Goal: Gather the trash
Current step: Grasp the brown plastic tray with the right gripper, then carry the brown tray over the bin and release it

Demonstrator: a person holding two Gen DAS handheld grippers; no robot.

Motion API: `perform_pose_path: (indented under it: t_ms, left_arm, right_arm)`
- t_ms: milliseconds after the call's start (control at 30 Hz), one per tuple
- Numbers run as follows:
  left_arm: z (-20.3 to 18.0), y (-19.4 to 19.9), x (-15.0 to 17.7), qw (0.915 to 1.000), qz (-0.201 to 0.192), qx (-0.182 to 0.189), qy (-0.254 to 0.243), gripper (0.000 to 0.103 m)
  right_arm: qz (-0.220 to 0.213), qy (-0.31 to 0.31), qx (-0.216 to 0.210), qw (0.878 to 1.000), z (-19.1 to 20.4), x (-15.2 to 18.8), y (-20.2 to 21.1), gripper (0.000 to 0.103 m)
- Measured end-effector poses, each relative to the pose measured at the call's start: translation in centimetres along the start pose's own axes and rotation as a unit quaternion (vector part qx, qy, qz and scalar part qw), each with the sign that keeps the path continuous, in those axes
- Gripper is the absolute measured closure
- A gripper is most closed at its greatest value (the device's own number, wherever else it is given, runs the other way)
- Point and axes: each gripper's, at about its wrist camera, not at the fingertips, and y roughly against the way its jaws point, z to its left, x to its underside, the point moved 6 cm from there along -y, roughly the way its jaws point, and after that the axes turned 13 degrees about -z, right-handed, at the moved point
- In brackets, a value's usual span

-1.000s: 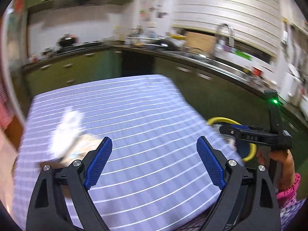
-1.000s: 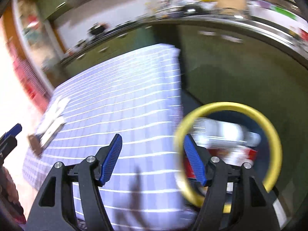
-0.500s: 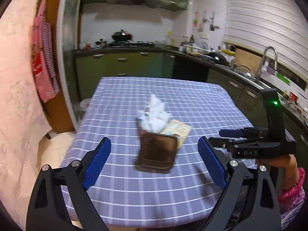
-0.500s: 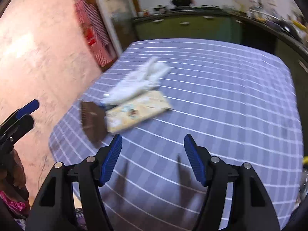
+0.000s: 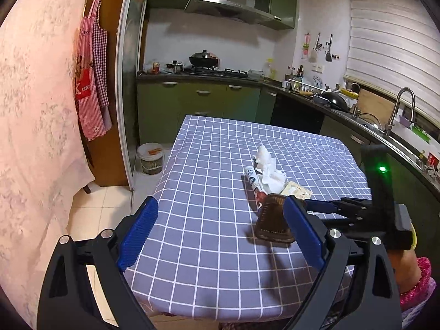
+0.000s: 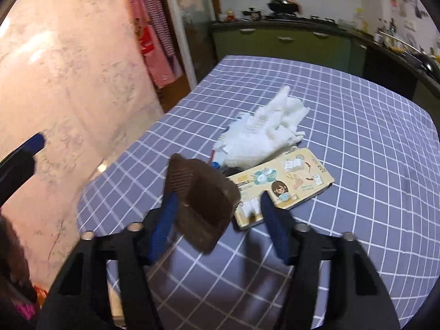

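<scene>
Right tongs point(image 6: 217, 217) have just been closing around the upright brown ribbed plastic tray point(image 6: 200, 200), not clearly pinched yet; left tongs point(image 5: 220, 236), spread wide, are kept further off.

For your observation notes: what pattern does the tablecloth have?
The tablecloth is purple-blue with a white grid, clearest in the left wrist view.
</scene>
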Motion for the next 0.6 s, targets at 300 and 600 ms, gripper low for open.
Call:
perform_pose_path:
  t_ms: [300, 600]
  left_arm:
    - [-0.7, -0.4, 0.4, 0.9999, 0.004, 0.013, -0.003, 0.012]
    - [-2.9, -1.0, 1.1, 0.9989, 0.016, 0.041, -0.018, 0.012]
  right_arm:
    - [-0.010, 0.000, 0.011, 1.000, -0.4, 0.0, 0.0, 0.093]
    - [-0.044, -0.031, 0.031, 0.998, -3.8, -0.9, 4.7, 0.093]
